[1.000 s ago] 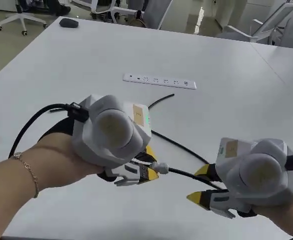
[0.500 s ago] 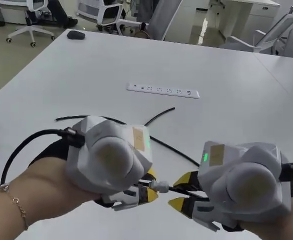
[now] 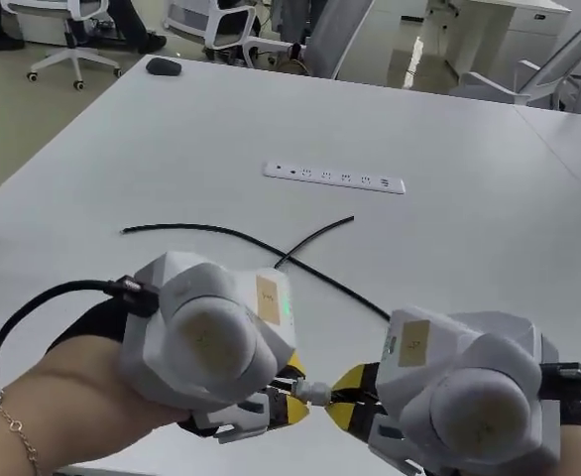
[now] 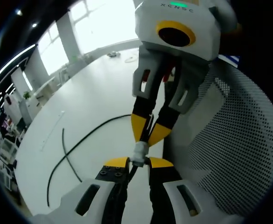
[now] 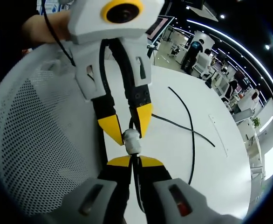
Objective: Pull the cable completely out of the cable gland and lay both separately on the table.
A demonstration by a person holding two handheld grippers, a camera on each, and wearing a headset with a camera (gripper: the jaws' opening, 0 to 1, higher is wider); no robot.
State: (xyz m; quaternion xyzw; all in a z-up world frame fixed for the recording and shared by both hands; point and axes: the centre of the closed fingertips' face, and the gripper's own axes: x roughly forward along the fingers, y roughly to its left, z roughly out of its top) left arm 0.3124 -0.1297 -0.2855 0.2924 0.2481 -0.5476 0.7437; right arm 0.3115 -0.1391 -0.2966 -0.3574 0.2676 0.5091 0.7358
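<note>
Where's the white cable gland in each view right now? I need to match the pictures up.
Head view: cable gland at bottom centre, between yellow tips.
Left gripper view: lower centre.
Right gripper view: centre.
Shared landmark: the black cable crossing in an X, at mid-frame in the head view, left in the left gripper view and right in the right gripper view.

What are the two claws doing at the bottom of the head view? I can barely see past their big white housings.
Observer: The left gripper view shows the left claw gripping a small white plastic cable gland at its yellow tips.
Visitor: And the other one?
Observer: In the right gripper view, the right claw is shut on the thin black cable right beside that gland, facing the left claw tip to tip.
</note>
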